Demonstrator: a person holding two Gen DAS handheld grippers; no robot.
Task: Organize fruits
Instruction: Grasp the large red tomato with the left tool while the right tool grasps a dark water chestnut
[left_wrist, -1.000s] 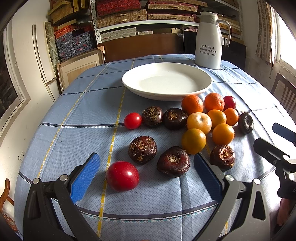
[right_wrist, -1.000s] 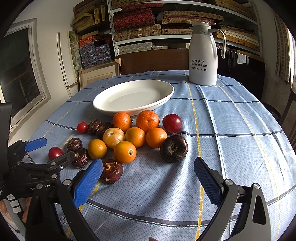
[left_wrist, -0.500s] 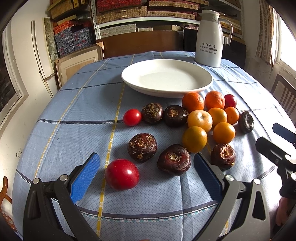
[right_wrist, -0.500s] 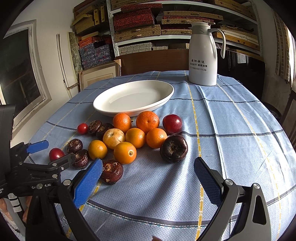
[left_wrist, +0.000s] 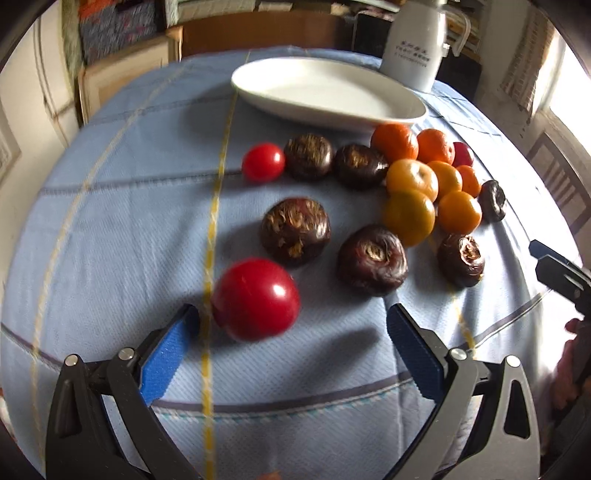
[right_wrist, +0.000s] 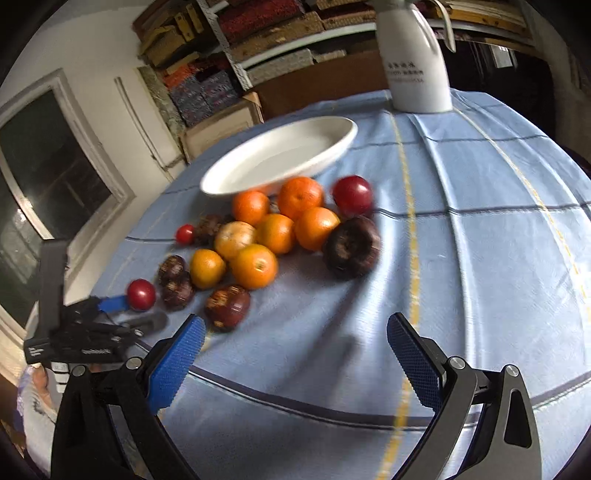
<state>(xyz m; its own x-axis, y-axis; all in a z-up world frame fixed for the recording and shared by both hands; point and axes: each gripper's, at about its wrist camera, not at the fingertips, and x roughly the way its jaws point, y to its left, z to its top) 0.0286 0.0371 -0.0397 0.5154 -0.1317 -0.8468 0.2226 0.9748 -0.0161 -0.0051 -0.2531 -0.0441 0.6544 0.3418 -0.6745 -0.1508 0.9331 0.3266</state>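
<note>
Nothing is sorted yet: the plate (left_wrist: 328, 92) at 12 o'clock is bare, all fruit lies on the tabletop (left_wrist: 110, 221), and both claws gape wide, the left claw (left_wrist: 291, 325) nearing the big tomato (left_wrist: 256, 299), the right claw (right_wrist: 295, 334) holding nothing.

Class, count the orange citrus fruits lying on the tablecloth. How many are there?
7, all clustered just below the white plate: two at the rim, three in the middle row, two nearest. Another could hide behind them.
</note>
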